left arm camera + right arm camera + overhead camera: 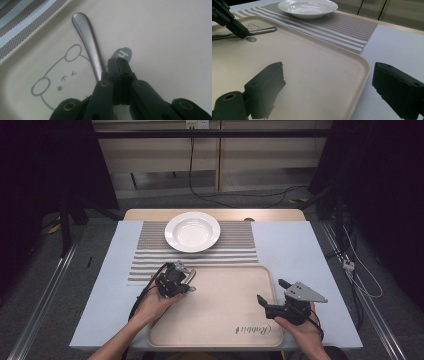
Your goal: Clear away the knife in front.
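Observation:
A metal spoon (87, 37) lies on the beige tray (162, 37), beside a printed bear drawing, its handle running under the left side of my left gripper (119, 61). That gripper's jaws are pressed together with nothing visible between them, tips down at the tray near its far left corner (189, 286). From the right gripper view, the left gripper (244, 35) touches down just in front of the spoon (262, 30). My right gripper (271, 291) hovers open over the tray's right edge (362, 62), with nothing between its jaws (327, 85).
A white deep plate (192, 231) rests on a grey-and-white striped mat (150, 260) beyond the tray. A pale blue cloth (300, 250) covers the table on both sides. Cables run along the floor at the far side and right.

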`<state>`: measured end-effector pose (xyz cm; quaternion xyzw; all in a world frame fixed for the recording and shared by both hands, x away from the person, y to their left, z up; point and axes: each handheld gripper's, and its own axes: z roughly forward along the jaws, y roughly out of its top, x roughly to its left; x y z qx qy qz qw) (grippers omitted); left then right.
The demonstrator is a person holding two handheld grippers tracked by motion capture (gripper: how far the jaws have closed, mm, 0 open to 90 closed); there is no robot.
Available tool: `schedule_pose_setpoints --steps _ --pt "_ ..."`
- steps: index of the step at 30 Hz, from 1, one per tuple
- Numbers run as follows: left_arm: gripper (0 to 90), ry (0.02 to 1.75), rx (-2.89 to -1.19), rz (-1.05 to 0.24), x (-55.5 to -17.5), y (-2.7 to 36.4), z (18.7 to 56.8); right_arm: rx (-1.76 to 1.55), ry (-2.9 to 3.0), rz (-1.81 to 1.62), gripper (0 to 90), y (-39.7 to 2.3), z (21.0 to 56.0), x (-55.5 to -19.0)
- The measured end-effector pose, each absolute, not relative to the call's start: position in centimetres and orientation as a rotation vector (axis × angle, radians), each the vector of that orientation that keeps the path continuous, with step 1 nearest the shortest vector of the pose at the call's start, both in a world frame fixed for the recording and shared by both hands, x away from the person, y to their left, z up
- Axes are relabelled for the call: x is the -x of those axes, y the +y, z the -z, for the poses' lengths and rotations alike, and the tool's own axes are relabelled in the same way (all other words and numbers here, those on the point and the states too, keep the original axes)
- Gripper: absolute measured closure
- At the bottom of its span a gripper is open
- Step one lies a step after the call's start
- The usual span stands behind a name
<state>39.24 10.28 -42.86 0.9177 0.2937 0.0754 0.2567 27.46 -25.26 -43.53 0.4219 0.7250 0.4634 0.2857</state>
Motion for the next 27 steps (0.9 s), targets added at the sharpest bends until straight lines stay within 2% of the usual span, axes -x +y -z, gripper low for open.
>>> schedule_pose_setpoints --steps 27 --pt "90.0 0.89 -2.474 -0.17 -40.1 13.3 42.7 -1.121 1.95 -1.257 10.5 -25.2 43.5 -27.5"
